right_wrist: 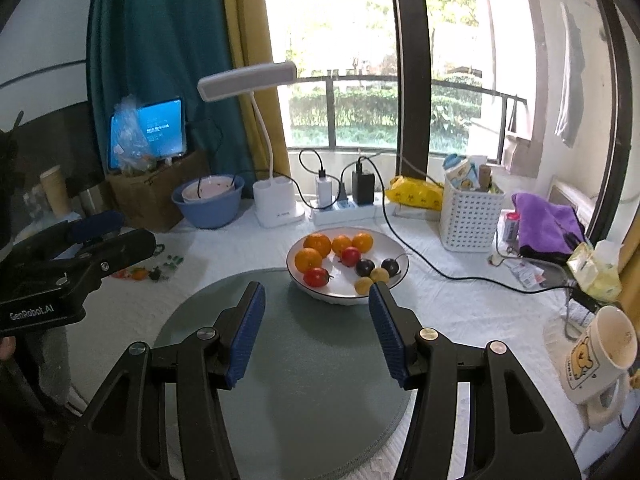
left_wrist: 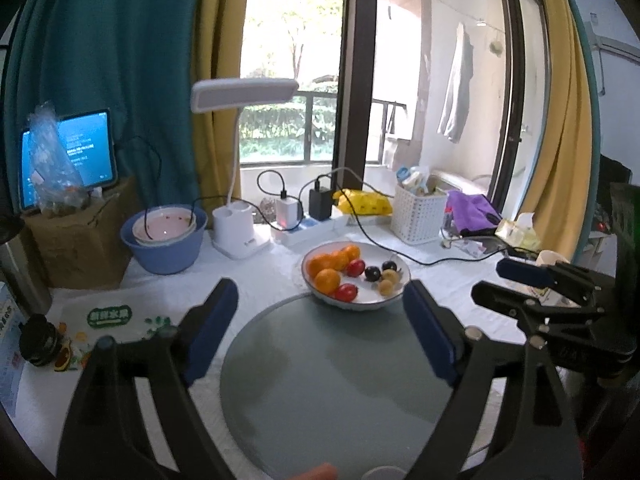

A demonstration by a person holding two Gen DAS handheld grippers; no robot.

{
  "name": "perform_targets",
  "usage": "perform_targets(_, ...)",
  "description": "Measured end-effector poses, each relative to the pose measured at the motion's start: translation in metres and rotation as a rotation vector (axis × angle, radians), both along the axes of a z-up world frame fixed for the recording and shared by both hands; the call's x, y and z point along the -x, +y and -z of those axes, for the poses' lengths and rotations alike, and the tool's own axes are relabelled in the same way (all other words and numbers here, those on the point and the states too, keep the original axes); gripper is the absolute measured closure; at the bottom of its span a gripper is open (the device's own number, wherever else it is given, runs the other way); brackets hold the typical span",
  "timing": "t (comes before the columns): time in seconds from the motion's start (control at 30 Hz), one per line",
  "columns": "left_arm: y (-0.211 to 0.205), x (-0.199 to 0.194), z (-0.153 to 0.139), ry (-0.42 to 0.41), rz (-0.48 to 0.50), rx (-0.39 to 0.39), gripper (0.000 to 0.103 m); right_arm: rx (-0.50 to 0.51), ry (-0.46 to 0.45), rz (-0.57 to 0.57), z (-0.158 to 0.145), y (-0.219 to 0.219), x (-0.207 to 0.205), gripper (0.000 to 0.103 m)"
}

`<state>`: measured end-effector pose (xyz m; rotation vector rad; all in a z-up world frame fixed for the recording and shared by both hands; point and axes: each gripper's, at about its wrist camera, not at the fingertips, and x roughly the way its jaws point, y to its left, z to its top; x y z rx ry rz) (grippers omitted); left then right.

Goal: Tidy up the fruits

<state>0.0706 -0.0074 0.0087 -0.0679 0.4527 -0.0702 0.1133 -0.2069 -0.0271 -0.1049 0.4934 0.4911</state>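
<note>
A white plate (left_wrist: 394,299) (right_wrist: 396,254) on the white table holds the fruit: several oranges (left_wrist: 327,280) (right_wrist: 317,245), two red tomatoes (left_wrist: 346,292) (right_wrist: 316,277), two dark plums (left_wrist: 372,273) (right_wrist: 364,267) and two yellow fruits (left_wrist: 386,287) (right_wrist: 363,285). In front of the plate lies a round grey mat (left_wrist: 332,384) (right_wrist: 304,380). My left gripper (left_wrist: 320,298) hangs open above the mat, short of the plate, nothing between its blue pads. My right gripper (right_wrist: 317,298) is open too, above the mat, empty. Each gripper shows at the edge of the other's view.
A blue basin (left_wrist: 166,248) with a pink bowl, a white desk lamp (left_wrist: 240,232), a power strip with chargers (left_wrist: 304,224) and a white basket (left_wrist: 418,212) stand behind the plate. A black cable (right_wrist: 440,272) runs past the plate. A mug (right_wrist: 600,352) stands at right.
</note>
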Motion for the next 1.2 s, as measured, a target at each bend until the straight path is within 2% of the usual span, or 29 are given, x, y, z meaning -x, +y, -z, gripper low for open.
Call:
perform_targets(0.57,-0.008,0.048,-0.042,-0.103,-0.035,-0.023,0.017,0.010,-0.093,0.032,-0.038,-0.009,0.051,0.046)
perform_targets(0.73,-0.015,0.062,-0.051,-0.131,-0.053,-0.055,0.016,0.018,-0.104,0.037,-0.045,-0.008,0.063,0.046)
perform_targets(0.8,-0.017,0.064,-0.051,-0.127,-0.060,-0.060,0.008,0.019,-0.110,0.040,-0.048,-0.007,0.068,0.046)
perform_targets(1.2,-0.024,0.070,-0.050,-0.085,-0.067,-0.073,0.008,0.001,-0.113,0.069,-0.055,-0.011,0.084,0.046)
